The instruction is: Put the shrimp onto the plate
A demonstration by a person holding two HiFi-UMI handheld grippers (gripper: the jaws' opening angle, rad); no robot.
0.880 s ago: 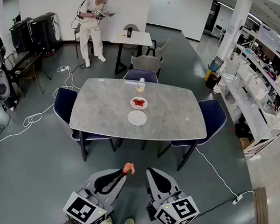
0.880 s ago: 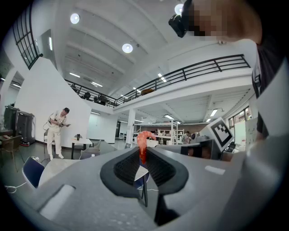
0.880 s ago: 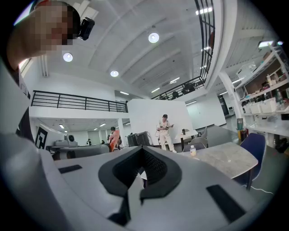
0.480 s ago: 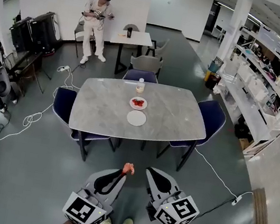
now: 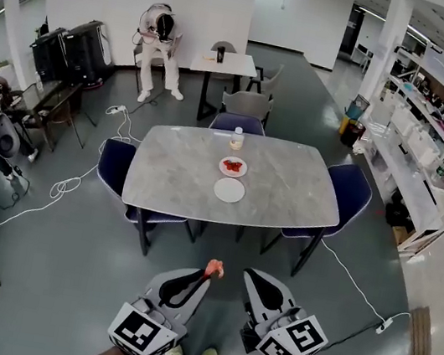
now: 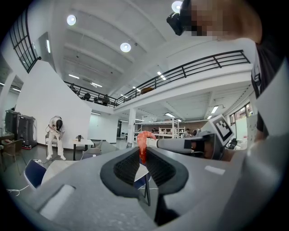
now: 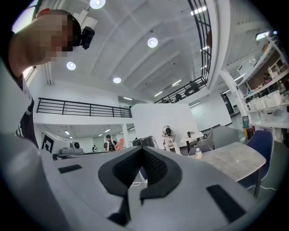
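Observation:
My left gripper [image 5: 207, 273] is shut on a pink shrimp [image 5: 213, 269], whose curled body sticks out past the jaw tips [image 6: 142, 145]. My right gripper [image 5: 249, 278] beside it is shut with nothing in it [image 7: 142, 150]. Both are held low, well short of the grey marble table [image 5: 179, 178]. On the table stand an empty white plate [image 5: 229, 190] and, just beyond it, a white plate holding red shrimp [image 5: 232, 167].
A small bottle [image 5: 236, 139] stands on the table's far side. Dark blue chairs [image 5: 113, 168] ring the table. Cables [image 5: 67, 186] trail over the floor on the left. A person [image 5: 157, 49] sits by a small table at the back. Shelving [image 5: 429, 158] lines the right wall.
The view has shifted so the table sits a little further right and nearer. The person at the back has sat down. Both grippers stay shut, the shrimp still held.

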